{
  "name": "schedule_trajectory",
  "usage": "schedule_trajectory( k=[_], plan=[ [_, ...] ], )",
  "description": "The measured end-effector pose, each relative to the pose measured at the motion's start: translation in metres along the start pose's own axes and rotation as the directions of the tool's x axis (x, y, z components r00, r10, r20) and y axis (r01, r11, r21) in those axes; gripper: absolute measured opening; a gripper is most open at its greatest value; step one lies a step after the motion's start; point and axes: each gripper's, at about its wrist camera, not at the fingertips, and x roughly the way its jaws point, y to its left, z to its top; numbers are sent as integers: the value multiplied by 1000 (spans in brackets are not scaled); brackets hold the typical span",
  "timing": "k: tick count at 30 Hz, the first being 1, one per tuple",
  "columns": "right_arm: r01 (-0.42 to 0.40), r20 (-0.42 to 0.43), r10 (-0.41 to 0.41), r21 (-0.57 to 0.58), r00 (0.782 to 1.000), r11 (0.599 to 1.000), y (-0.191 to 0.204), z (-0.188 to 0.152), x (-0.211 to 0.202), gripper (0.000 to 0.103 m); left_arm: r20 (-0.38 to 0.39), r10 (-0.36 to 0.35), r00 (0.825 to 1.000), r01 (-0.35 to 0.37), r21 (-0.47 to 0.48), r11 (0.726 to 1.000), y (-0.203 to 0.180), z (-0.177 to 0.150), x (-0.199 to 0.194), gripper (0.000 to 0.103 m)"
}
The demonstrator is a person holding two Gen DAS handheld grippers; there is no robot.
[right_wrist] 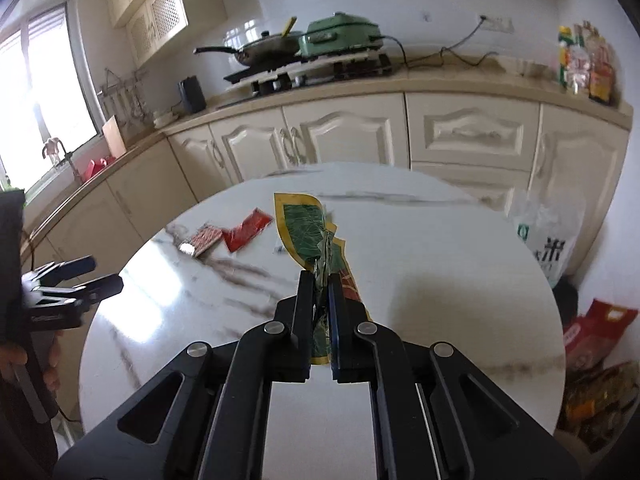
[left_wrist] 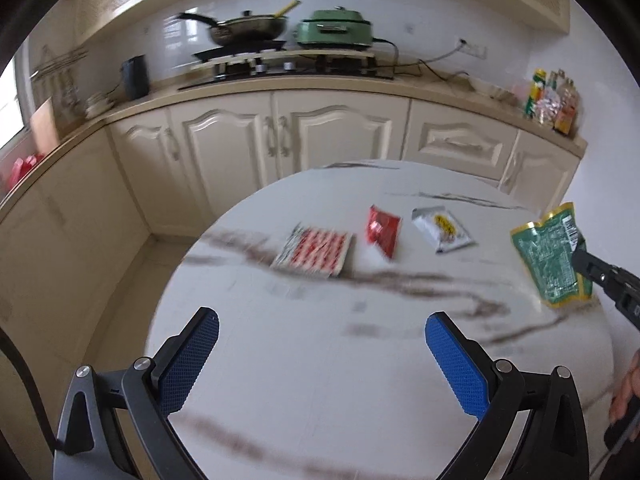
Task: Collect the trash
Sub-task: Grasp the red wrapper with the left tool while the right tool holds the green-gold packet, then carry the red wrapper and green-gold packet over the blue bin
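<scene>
My right gripper (right_wrist: 321, 280) is shut on a green and gold wrapper (right_wrist: 308, 228) and holds it above the round marble table (right_wrist: 420, 280). The wrapper (left_wrist: 550, 258) and the right gripper (left_wrist: 580, 254) also show at the right of the left wrist view. My left gripper (left_wrist: 322, 330) is open and empty above the table's near part (left_wrist: 312, 380); it also shows at the left of the right wrist view (right_wrist: 104, 274). On the table lie a red-and-white patterned wrapper (left_wrist: 314, 252), a red wrapper (left_wrist: 383, 230) and a white wrapper (left_wrist: 442, 229).
Cream kitchen cabinets (left_wrist: 280, 136) run behind the table, with a wok (left_wrist: 248, 28) and a green cooker (left_wrist: 336, 28) on the counter. A white plastic bag (right_wrist: 548, 236) hangs beyond the table's right edge, with red packages (right_wrist: 596, 332) on the floor.
</scene>
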Motion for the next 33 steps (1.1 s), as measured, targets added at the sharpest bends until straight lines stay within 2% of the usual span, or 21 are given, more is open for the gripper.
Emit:
schedule_trajectory(
  k=[9, 11, 13, 15, 18, 20, 21, 24, 28, 30, 33],
  plan=[
    [-7, -33, 6, -23, 999, 1000, -9, 32, 47, 7, -109, 34, 993, -21, 119, 993, -45, 59, 114, 100],
    [-15, -41, 14, -22, 999, 1000, -11, 35, 56, 7, -137, 18, 990, -3, 114, 993, -48, 66, 133, 80],
    [-27, -52, 26, -17, 998, 1000, -13, 36, 63, 7, -175, 1, 985, 17, 101, 995, -49, 76, 156, 78],
    [-34, -62, 33, -15, 998, 999, -14, 35, 68, 7, -191, -7, 982, 28, 107, 994, -49, 82, 172, 66],
    [-45, -75, 44, -13, 996, 999, -17, 34, 75, 7, -178, -29, 984, 51, 120, 991, -52, 91, 182, 54],
    [-51, -80, 50, -11, 996, 999, -17, 32, 78, 7, -177, -47, 983, 71, 132, 989, -54, 93, 186, 34],
    [-53, -83, 53, -7, 995, 999, -16, 32, 78, 7, -181, -68, 981, 93, 135, 987, -55, 93, 188, 30],
    [-58, -84, 57, -5, 995, 998, -15, 30, 78, 7, -189, -74, 979, 101, 142, 985, -55, 93, 188, 25],
    [-63, -74, 62, -4, 995, 998, -11, 31, 73, 7, -177, -88, 980, 113, 141, 984, -48, 91, 172, 10],
    [-67, -71, 66, -6, 995, 998, -7, 32, 69, 7, -190, -97, 977, 124, 137, 983, -48, 87, 161, 9],
    [-74, -65, 73, -11, 995, 997, 0, 32, 61, 7, -168, -113, 979, 136, 129, 982, -45, 81, 138, 9]
  ],
)
